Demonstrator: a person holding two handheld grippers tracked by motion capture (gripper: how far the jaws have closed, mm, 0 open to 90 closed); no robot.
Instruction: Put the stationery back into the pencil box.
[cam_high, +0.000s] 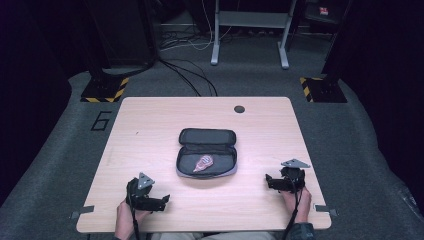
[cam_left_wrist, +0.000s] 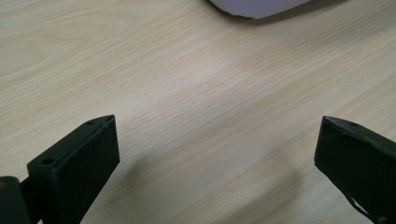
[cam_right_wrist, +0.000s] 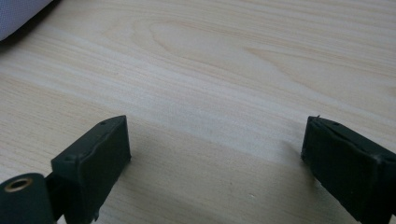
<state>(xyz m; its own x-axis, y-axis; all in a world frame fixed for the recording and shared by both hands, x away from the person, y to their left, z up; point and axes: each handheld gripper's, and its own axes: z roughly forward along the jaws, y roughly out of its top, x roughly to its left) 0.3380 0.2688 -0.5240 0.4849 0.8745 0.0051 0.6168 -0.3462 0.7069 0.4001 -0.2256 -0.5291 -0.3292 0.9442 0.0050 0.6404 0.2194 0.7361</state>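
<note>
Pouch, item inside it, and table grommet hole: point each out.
open pouch (cam_high: 207, 136): high view, on its raised lid.
pink item (cam_high: 203, 163): high view, middle of it, inside the pouch's lower half.
grommet hole (cam_high: 239, 109): high view, centre of the dark hole near the table's far edge.

Open case (cam_high: 206, 152) mid-table (cam_high: 150, 125); small item (cam_high: 203, 163) inside; claws flanking, near edge.

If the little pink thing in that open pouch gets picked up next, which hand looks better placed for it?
Probably the left. The pink item lies in the left half of the open case, and the left gripper sits near the case's front left corner, open. The right gripper, also open, rests farther off to the side.
</note>
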